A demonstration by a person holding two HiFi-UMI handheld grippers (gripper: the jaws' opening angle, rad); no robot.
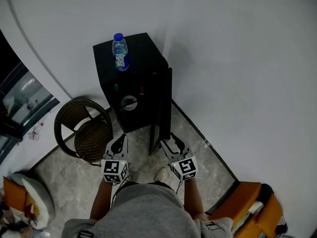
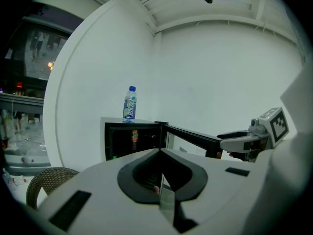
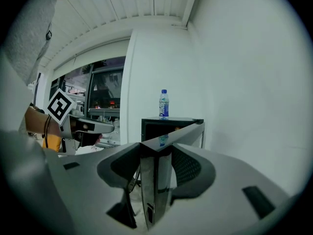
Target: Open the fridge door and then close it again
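A small black fridge (image 1: 130, 83) stands in the corner of white walls, its door (image 1: 162, 103) swung open toward me on the right. A water bottle (image 1: 120, 52) with a blue label stands on top. My right gripper (image 1: 174, 144) is at the door's free edge; in the right gripper view the glossy black door edge (image 3: 155, 180) runs between the closed jaws. My left gripper (image 1: 119, 144) hangs in front of the fridge, shut with nothing in it. The left gripper view shows the dark fridge interior (image 2: 132, 141) and the open door (image 2: 193, 136).
A round wicker basket (image 1: 84, 130) sits on the floor left of the fridge, close to my left gripper. An orange object (image 1: 247, 202) lies at the lower right by the wall. A glass door (image 1: 20, 93) is at the far left.
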